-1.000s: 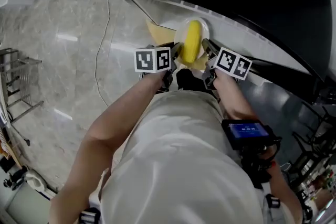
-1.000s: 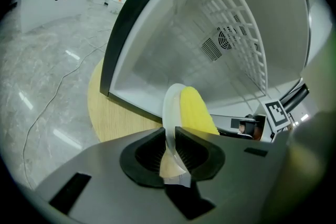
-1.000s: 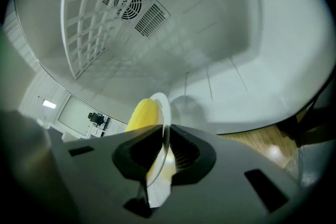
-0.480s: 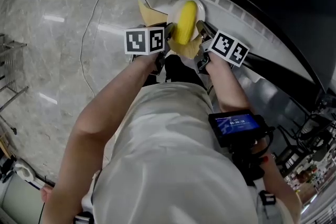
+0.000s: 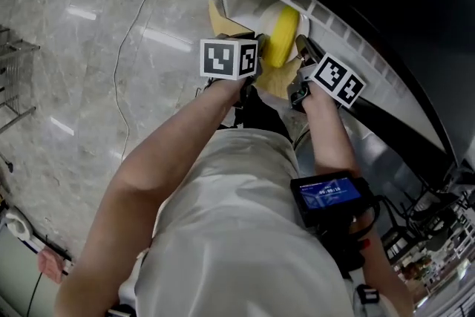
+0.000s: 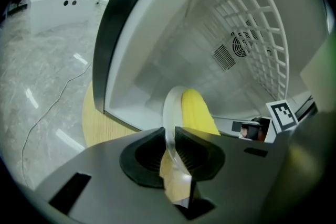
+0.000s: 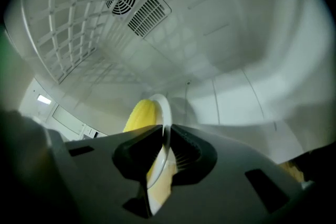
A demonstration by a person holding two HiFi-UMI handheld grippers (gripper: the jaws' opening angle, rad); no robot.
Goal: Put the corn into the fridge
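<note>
A yellow corn cob [image 5: 280,39] lies on a white plate [image 5: 264,20] held at the mouth of the open fridge [image 5: 349,33]. My left gripper [image 5: 257,59] is shut on the plate's left rim [image 6: 169,118]. On the opposite rim [image 7: 164,118] my right gripper [image 5: 300,59] is shut as well. In the left gripper view the corn [image 6: 197,112] rises just past the jaws; in the right gripper view the corn [image 7: 139,115] shows left of the rim. The fridge's white inner walls and wire shelf [image 7: 79,29] fill both gripper views.
The fridge's black door frame [image 6: 123,29] stands left of the opening. A round wooden board [image 5: 220,24] lies on the marble floor [image 5: 104,48] beside the fridge, and a thin cable [image 5: 133,33] runs across the floor. A fan vent [image 6: 235,47] sits on the fridge's back wall.
Both grippers have carried the plate with the corn up and forward, from in front of the fridge into its opening. Their hold on the rim is unchanged.
</note>
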